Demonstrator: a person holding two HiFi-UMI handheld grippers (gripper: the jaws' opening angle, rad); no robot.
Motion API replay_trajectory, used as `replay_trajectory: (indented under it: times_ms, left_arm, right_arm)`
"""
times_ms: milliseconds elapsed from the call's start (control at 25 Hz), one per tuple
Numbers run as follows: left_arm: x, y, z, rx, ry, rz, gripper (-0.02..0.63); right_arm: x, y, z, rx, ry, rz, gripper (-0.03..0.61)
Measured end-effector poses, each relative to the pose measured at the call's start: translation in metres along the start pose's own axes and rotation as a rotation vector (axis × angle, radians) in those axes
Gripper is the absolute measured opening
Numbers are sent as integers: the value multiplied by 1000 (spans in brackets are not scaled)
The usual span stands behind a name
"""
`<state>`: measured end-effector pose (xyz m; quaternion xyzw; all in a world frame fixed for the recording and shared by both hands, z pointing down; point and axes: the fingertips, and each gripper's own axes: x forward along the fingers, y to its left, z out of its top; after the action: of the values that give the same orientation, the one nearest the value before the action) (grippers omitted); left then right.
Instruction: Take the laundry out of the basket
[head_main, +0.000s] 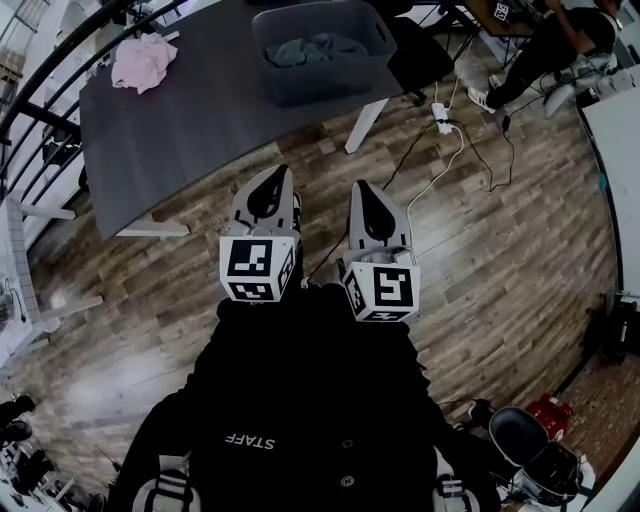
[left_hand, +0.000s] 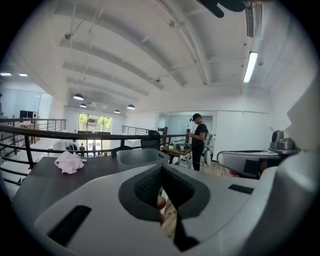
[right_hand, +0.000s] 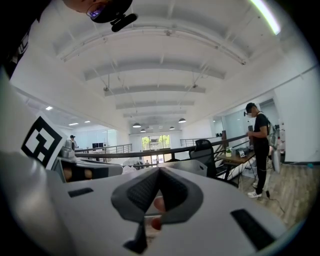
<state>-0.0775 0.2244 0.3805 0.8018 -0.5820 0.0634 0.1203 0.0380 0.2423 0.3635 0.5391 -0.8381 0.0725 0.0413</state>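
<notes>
A grey laundry basket (head_main: 320, 75) stands on the dark table (head_main: 180, 130), with bluish-grey laundry (head_main: 312, 48) inside it. On the table's far left corner lies a pink cloth (head_main: 143, 60). My left gripper (head_main: 273, 178) and right gripper (head_main: 363, 192) hang side by side over the wooden floor, short of the table's near edge and close to my body. Both are shut with nothing in them. From the left gripper (left_hand: 161, 169), the basket (left_hand: 142, 156) and pink cloth (left_hand: 70, 162) lie ahead. The right gripper (right_hand: 159, 171) faces the basket (right_hand: 187, 167) too.
A power strip (head_main: 441, 117) and cables lie on the floor right of the table. A person (head_main: 550, 45) is at a desk at the far right, also seen standing (left_hand: 198, 140). A black chair (head_main: 420, 50) stands behind the basket. A railing (head_main: 40, 110) runs along the left.
</notes>
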Motion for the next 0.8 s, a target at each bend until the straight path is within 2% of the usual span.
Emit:
replay_trajectory:
  times_ms: [320, 800]
  left_arm:
    - [90, 46, 29, -11, 15, 7, 0]
    - [212, 115, 48, -47, 72, -21, 1]
  right_arm:
    - [106, -34, 17, -8, 26, 5, 14]
    - [248, -63, 27, -6, 99, -23, 14]
